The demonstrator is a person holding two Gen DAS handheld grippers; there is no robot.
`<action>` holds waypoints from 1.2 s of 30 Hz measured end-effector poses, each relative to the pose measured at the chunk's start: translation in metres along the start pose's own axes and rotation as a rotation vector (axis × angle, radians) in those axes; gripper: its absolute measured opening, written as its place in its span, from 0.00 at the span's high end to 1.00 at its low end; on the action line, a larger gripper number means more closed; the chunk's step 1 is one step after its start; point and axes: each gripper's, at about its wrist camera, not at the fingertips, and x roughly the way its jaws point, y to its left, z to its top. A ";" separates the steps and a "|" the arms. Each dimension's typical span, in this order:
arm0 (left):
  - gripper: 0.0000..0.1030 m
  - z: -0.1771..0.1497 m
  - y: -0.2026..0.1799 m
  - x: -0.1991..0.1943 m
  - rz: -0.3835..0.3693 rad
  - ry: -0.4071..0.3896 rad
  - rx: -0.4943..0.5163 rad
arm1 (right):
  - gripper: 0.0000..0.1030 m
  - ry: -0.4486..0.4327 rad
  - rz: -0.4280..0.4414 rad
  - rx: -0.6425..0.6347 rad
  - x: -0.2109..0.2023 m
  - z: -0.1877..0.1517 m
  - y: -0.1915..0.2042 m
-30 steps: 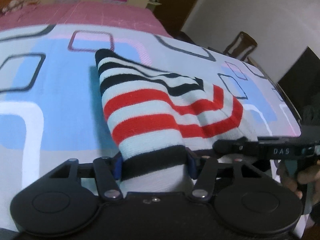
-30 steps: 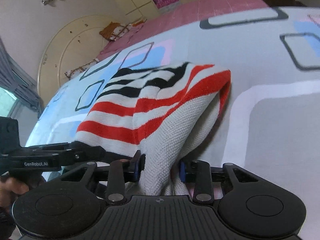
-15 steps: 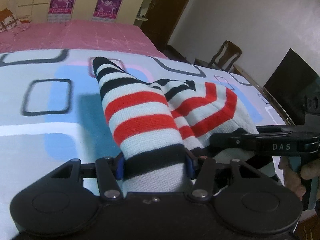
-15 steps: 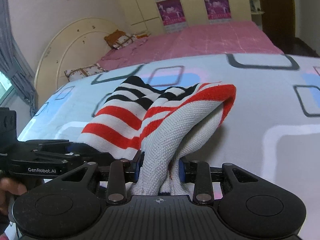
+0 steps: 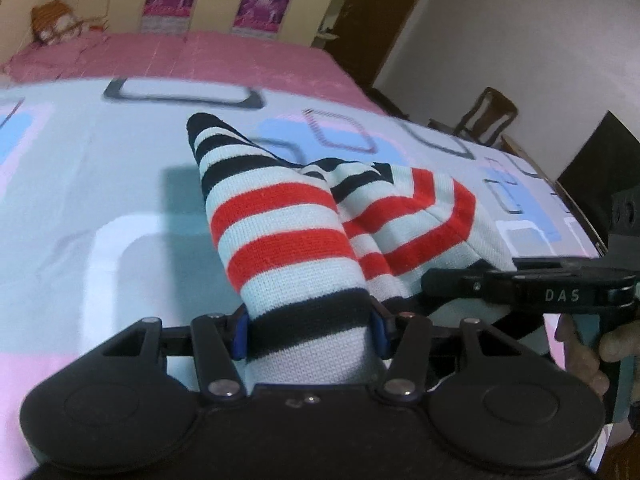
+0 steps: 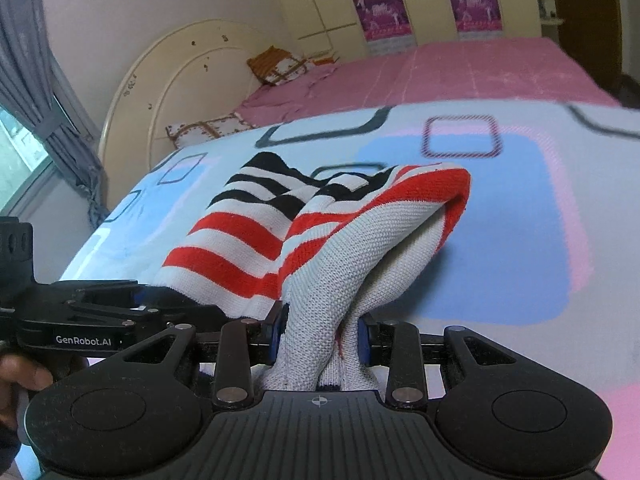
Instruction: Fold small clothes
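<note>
While draped over the patterned bed cover [image 5: 100,208], striped knit garment [image 5: 288,232] pinched at one end by left hand-held gripper [image 5: 310,330], at the other by right hand-held gripper [image 6: 320,334].

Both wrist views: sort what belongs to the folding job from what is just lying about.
Job:
- striped garment
- left gripper, shut on it
- right gripper, shut on it
- patterned bedspread beneath

Lying about:
- pillows
- pink sheet
- chair
- curtain
</note>
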 end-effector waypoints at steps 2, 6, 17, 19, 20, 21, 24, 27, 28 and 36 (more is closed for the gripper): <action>0.39 -0.007 0.020 0.013 0.012 0.039 -0.034 | 0.67 0.038 -0.010 0.025 0.025 -0.008 -0.006; 0.30 -0.016 0.032 0.022 -0.026 0.016 -0.123 | 0.62 0.065 0.029 0.206 0.049 -0.022 -0.043; 0.33 -0.020 0.046 -0.033 0.027 -0.128 -0.088 | 0.47 -0.061 -0.103 0.113 0.002 -0.007 -0.035; 0.38 -0.005 0.042 -0.032 0.013 -0.152 -0.062 | 0.63 -0.114 -0.116 0.039 -0.003 0.005 -0.026; 0.41 0.002 0.038 -0.026 0.002 -0.144 -0.040 | 0.73 -0.109 -0.110 0.005 0.001 0.011 -0.020; 0.45 0.009 0.035 -0.019 -0.002 -0.129 -0.015 | 0.73 -0.085 -0.104 -0.033 0.010 0.017 -0.011; 0.49 0.014 0.021 0.010 0.003 -0.055 0.072 | 0.78 0.001 -0.186 -0.165 0.045 0.019 0.007; 0.47 0.005 0.012 0.022 0.039 -0.044 0.133 | 0.79 0.060 -0.255 -0.195 0.066 0.005 0.001; 0.47 0.005 0.012 0.021 0.037 -0.040 0.134 | 0.78 0.061 -0.251 -0.167 0.064 0.006 -0.002; 0.48 0.001 0.011 0.017 0.030 -0.045 0.170 | 0.78 0.026 -0.263 -0.130 0.051 0.007 0.002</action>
